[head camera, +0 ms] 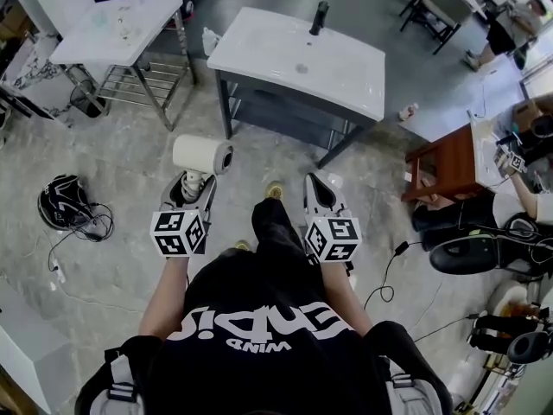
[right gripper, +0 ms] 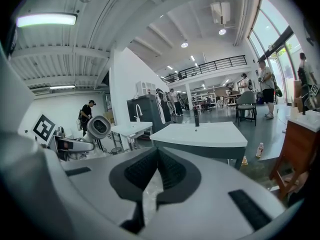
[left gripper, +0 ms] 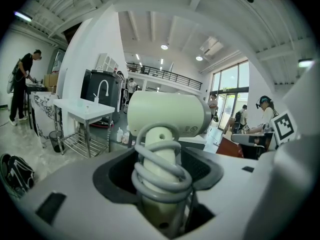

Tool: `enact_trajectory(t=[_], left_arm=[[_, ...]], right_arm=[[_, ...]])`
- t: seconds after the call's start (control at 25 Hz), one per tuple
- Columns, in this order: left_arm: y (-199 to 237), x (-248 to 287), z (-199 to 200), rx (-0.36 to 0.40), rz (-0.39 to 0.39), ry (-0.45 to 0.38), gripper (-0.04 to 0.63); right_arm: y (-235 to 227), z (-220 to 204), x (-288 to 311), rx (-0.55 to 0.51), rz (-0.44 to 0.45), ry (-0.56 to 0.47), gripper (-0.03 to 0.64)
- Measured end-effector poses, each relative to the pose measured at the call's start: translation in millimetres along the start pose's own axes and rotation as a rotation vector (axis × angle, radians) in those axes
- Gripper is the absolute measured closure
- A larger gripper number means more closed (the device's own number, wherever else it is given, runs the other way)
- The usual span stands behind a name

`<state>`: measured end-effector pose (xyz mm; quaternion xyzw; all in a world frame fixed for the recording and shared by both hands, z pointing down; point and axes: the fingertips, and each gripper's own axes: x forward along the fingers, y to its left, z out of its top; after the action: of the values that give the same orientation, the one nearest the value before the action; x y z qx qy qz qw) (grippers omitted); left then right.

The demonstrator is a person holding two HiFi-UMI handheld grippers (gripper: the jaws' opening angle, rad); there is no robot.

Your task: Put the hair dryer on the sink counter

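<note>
The white hair dryer (head camera: 204, 155), with its grey cord (left gripper: 161, 176) coiled round the handle, sits clamped by that handle between the jaws of the left gripper (head camera: 195, 188). It is held above the concrete floor (head camera: 112, 145), its barrel lying crosswise beyond the jaw tips. It is well apart from the white sink counter (head camera: 298, 59) and its dark faucet (head camera: 320, 15) ahead, while the right gripper (head camera: 321, 193) alongside has its jaws closed together on nothing.

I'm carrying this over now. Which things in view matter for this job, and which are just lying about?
Job: hair dryer, held by the left gripper; sink counter ahead.

Lying about: black helmet and bottle on the floor; second sink stand, left; wooden table, right; right gripper, shut and empty.
</note>
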<state>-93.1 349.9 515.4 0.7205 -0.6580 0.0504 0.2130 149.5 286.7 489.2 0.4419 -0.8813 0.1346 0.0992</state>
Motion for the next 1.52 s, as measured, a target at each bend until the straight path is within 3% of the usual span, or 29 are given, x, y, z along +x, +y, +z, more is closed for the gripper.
enact_trajectory(t=[0.4,0.96,1.52], left_arm=[[17,35,8,0.015,0.0,0.029,0.308],[40,123,40,0.018,-0.009,0.059,0.308],[53,215,89,-0.019,0.043,0.077,0.308]], right_arm=[[-13,7,38,0.023,-0.008,-0.006,0.598],[-51,31,127,0.034,0.006,0.004,0.598],[-110,84,226,0.024,0.069,0.036,0.598]])
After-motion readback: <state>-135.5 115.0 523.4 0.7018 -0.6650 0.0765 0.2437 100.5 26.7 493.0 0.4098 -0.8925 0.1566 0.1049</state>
